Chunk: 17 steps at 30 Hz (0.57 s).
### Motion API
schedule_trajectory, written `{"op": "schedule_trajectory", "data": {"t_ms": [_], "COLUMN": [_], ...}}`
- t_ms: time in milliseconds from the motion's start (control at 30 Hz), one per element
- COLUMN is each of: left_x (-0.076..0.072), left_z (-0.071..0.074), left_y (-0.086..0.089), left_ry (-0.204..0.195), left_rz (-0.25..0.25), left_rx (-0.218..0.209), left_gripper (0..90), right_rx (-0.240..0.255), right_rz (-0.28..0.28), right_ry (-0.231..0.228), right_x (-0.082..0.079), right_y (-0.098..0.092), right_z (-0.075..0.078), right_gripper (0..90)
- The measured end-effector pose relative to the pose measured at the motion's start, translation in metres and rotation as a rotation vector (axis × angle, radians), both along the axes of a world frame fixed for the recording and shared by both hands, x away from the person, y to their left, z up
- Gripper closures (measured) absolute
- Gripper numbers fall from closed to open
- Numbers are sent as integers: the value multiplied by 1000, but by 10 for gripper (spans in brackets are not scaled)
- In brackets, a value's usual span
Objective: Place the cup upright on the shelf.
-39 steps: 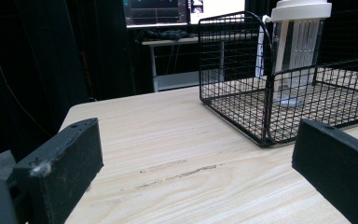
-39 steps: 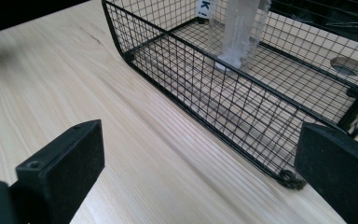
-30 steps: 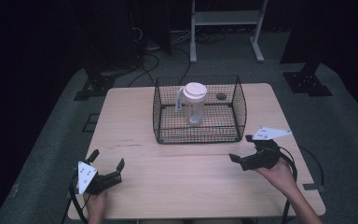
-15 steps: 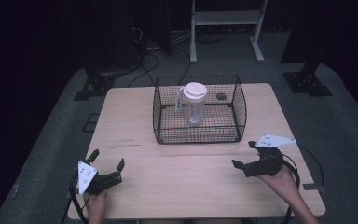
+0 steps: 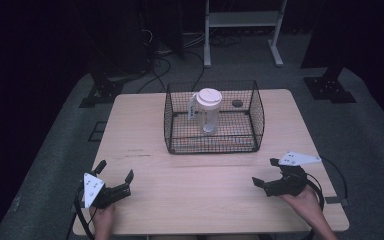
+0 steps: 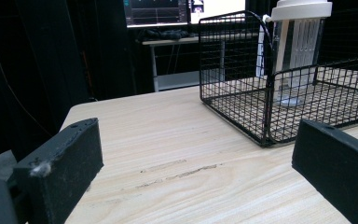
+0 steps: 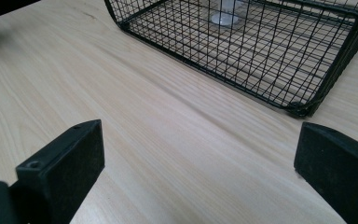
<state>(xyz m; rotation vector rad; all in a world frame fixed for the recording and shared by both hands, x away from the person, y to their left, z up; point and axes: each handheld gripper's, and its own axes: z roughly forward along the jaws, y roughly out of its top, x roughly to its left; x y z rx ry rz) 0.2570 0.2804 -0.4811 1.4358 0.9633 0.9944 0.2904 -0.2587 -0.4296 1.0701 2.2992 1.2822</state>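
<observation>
Near the front edge of the tabletop (image 5: 205,200), the left tool (image 5: 114,183) lies low by the left corner, its 2 jaws spread wide with nothing between them. The right tool (image 5: 266,176) sits near the right front corner, jaws likewise apart and empty, pointing left and inward, a hand (image 5: 300,202) behind it. Between the 2 tools runs a broad strip of bare wood. Beyond it stands the wire basket (image 5: 172,145), well apart from both tools, with free wood along its left and right sides out to the tabletop edges. Inside the basket a clear bottle (image 5: 209,116) with a white lid stands upright, left of the middle. A small dark object (image 5: 237,103) lies by the basket's back wall.
</observation>
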Motion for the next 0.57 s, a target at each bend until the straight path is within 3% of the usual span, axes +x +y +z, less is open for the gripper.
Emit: {"op": "schedule_trajectory", "data": {"t_ms": [567], "left_x": [0], "left_z": [0], "left_y": [0], "left_ry": [-1], "left_rz": [-1], "left_rx": [-5], "left_gripper": [9], "right_rx": [10], "right_rz": [-21], "right_ry": [-32], "right_x": [-21], "right_y": [0], "right_z": [-10], "right_gripper": [10]}}
